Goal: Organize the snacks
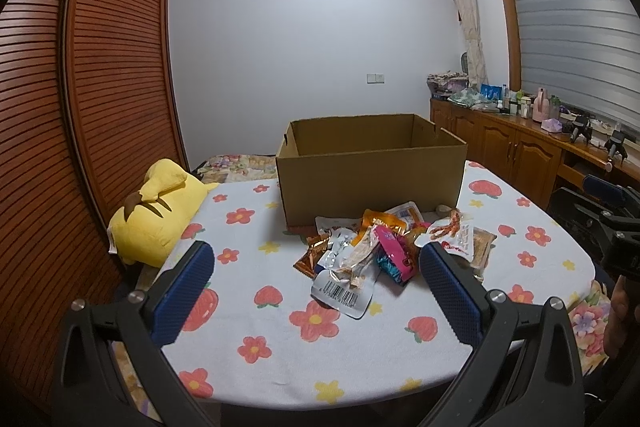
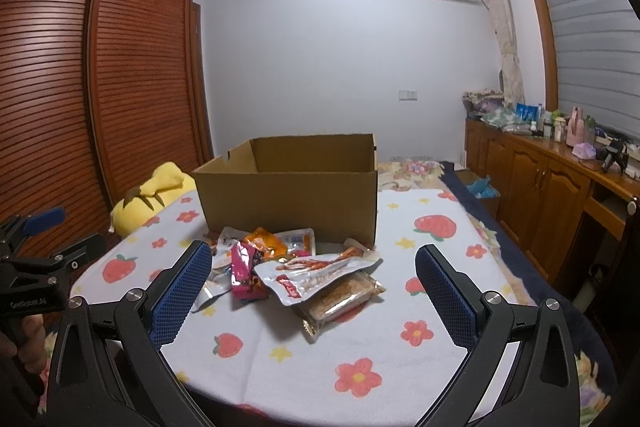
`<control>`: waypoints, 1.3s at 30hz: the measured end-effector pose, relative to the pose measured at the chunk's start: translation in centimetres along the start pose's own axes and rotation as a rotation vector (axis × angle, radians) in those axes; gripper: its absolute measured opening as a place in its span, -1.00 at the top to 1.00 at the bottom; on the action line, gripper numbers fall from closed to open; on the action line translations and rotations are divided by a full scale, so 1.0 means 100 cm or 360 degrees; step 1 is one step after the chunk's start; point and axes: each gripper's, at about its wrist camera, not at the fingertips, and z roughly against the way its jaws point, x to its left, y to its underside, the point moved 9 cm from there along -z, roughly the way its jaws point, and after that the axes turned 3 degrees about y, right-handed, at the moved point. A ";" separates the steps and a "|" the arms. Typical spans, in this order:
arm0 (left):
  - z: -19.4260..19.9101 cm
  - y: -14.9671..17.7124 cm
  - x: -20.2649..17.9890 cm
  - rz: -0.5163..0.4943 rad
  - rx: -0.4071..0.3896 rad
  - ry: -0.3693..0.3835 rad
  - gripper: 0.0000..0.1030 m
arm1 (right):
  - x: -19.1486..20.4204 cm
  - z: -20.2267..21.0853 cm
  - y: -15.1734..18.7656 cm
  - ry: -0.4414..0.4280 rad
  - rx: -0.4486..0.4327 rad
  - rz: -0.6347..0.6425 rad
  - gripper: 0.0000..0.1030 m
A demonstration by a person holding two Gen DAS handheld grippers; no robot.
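A heap of snack packets [image 1: 384, 247] lies on the flowered tablecloth [image 1: 280, 339], right in front of an open brown cardboard box [image 1: 372, 175]. My left gripper [image 1: 316, 287] hovers open over the cloth, its blue pads either side of the near end of the heap, nothing held. In the right wrist view the same heap [image 2: 296, 267] shows a clear packet with red strips [image 2: 316, 275] on top of a brown bar packet [image 2: 340, 299]. My right gripper [image 2: 314, 291] is open around that near end, holding nothing. The box [image 2: 292, 195] stands behind; its floor is hidden.
A yellow plush toy [image 1: 160, 215] rests at the table's left edge beside a slatted wooden wardrobe [image 1: 100, 87]. A wooden sideboard [image 2: 540, 183] with bottles runs along the right wall. The other gripper and a hand [image 2: 28, 291] show at the left edge.
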 end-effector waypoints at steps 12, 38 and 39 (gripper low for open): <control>-0.039 0.027 0.002 0.0011 0.0137 0.0113 -1.00 | -0.017 -0.043 0.027 -0.0088 0.0228 0.0099 -0.86; -0.117 0.039 -0.025 -0.0123 0.0395 0.0382 -0.73 | -0.005 -0.120 0.051 -0.0266 0.0563 0.0043 -0.65; -0.119 0.037 -0.028 -0.0118 0.0394 0.0401 -0.72 | -0.006 -0.123 0.051 -0.0264 0.0573 0.0037 -0.65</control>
